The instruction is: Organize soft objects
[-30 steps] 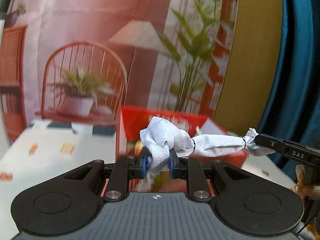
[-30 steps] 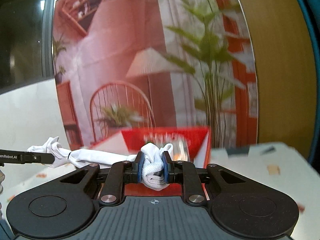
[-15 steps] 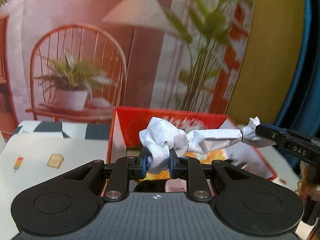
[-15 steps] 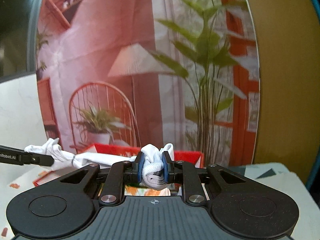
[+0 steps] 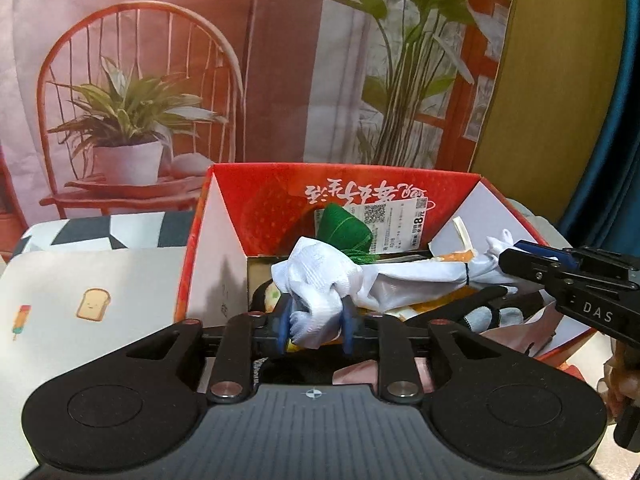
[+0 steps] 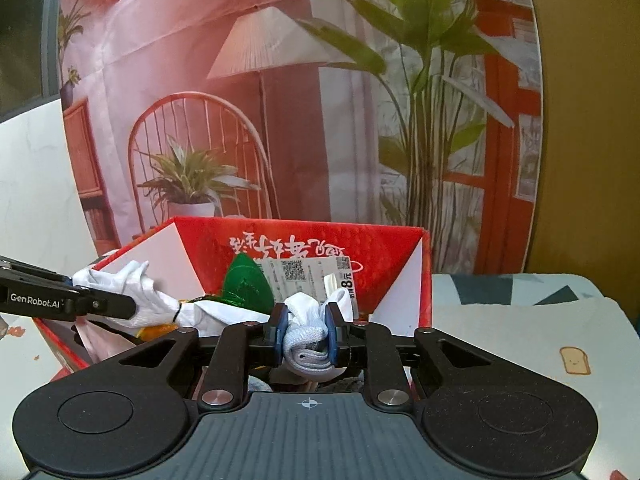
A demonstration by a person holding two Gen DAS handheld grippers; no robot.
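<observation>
A white cloth bundle [image 5: 412,276], tied with a thin black band, is stretched between both grippers over an open red box [image 5: 276,196]. My left gripper [image 5: 315,326] is shut on one bunched end. My right gripper [image 6: 307,338] is shut on the other end [image 6: 308,332]; it shows at the right in the left wrist view [image 5: 528,260]. The left gripper shows at the left in the right wrist view [image 6: 100,302]. The box [image 6: 400,248] holds a green cone-shaped soft item [image 5: 344,230], also in the right wrist view [image 6: 246,284], and other soft things underneath.
The box stands on a table with a white patterned cloth [image 5: 92,300], which also shows in the right wrist view [image 6: 520,320]. A printed backdrop of a chair, lamp and plants [image 5: 240,80] hangs behind. A white label [image 6: 312,272] is on the box's back wall.
Both grippers have lowered with the cloth toward the box, so its inside and contents now show. The grips have not changed.
</observation>
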